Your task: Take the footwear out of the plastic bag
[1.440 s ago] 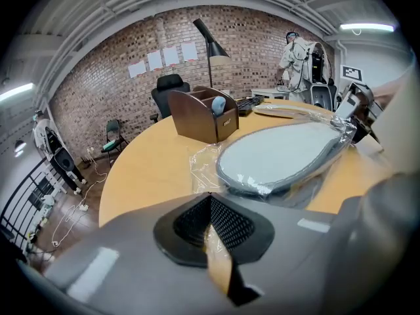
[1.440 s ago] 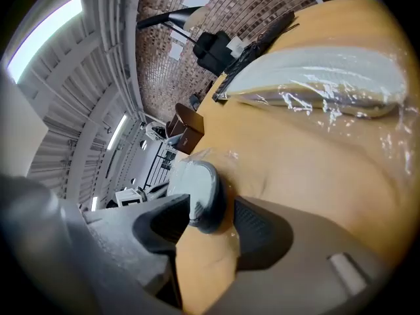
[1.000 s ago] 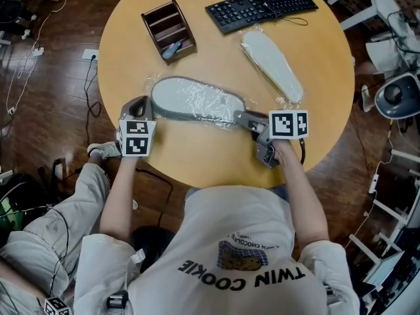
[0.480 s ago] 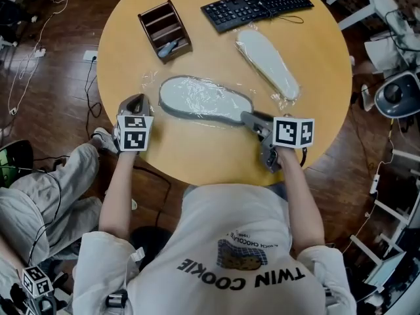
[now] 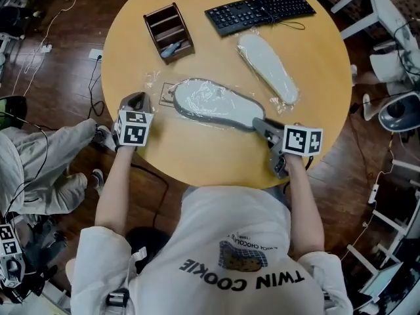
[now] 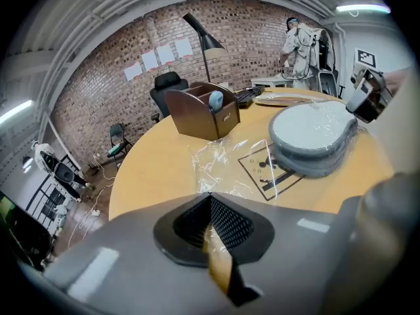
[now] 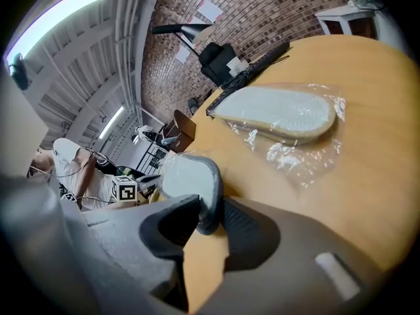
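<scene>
A grey slipper [image 5: 213,104] with a pale insole lies across the round table [image 5: 197,156], still partly covered by clear film. My right gripper [image 5: 260,125] is shut on its near end; in the right gripper view the sole's rim [image 7: 190,176] sits pinched between the pads. The emptied end of the plastic bag [image 5: 161,90], with a printed label, lies flat by my left gripper [image 5: 138,102]. In the left gripper view the film [image 6: 230,166] runs up to the shut jaws of the left gripper [image 6: 210,199], with the slipper [image 6: 312,133] beyond.
A second slipper [image 5: 268,64] in its own clear bag lies further back on the right. A black keyboard [image 5: 259,12] and a brown wooden organiser [image 5: 169,30] stand at the far side. The table's edge runs just under both grippers. A person sits at the left.
My right gripper has moved to the right with the slipper's end in it, and the slipper has slid partly out of the bag. The left gripper has stayed put.
</scene>
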The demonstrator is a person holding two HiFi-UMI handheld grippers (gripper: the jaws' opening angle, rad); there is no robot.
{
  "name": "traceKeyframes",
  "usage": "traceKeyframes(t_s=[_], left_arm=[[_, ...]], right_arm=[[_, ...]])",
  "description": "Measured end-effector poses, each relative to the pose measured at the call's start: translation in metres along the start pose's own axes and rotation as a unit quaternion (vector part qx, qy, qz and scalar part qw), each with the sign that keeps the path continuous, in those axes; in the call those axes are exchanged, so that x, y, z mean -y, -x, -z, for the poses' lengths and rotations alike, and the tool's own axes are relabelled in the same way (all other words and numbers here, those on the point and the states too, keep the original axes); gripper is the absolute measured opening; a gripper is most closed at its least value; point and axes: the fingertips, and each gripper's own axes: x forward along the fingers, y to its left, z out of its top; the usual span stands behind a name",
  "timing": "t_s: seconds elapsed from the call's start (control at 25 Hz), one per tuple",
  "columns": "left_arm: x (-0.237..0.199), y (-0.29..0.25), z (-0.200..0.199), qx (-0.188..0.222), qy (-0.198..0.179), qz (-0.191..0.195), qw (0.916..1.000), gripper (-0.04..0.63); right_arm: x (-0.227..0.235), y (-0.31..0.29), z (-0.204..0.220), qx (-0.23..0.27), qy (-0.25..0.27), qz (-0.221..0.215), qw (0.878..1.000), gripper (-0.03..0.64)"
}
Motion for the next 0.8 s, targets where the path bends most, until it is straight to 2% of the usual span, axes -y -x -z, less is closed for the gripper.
traceKeyframes(t_s=[0.6,0.8], left_arm=[[0.0,0.004,0.0,-0.01,0.001,-0.022,0.9997,-0.002],[0.003,0.009,-0.003,-0.002,0.015,-0.026,0.9995,-0.002]], right_arm=[[0.031,0.036,0.01,0.005,-0.011,0.013,1.0,0.109],[0.032,0.037,0.011,0.004,-0.009,0.016,1.0,0.109]])
